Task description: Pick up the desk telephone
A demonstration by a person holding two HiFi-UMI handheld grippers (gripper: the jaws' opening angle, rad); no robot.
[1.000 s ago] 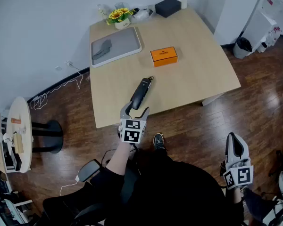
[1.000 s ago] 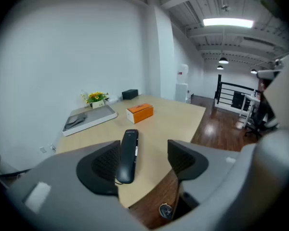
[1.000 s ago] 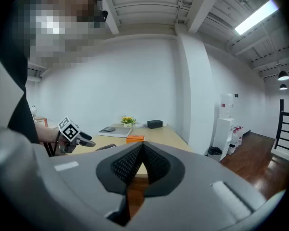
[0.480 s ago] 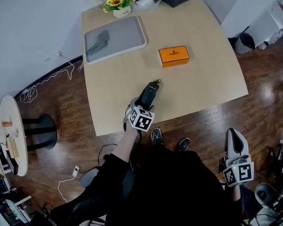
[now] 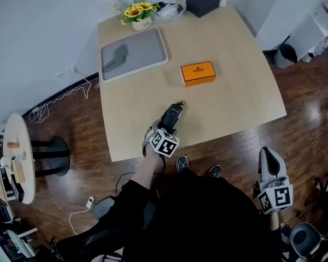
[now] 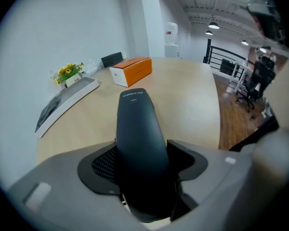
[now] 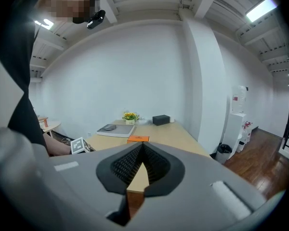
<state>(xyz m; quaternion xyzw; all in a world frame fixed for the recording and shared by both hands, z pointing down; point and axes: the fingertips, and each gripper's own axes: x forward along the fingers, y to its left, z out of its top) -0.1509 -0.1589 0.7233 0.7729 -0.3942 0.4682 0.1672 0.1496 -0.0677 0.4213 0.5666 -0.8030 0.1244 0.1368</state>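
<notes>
Telephone handset [image 5: 172, 116]: black, smooth, long and narrow, rounded back facing up, small pale print near its far end. It was clamped at its near end between the two jaws of the left hand-held gripper [image 5: 165, 127]. It sat over the counter [image 5: 235, 91] near the front edge, long axis pointing away from the person. Whether it touched the counter could not be told.
</notes>
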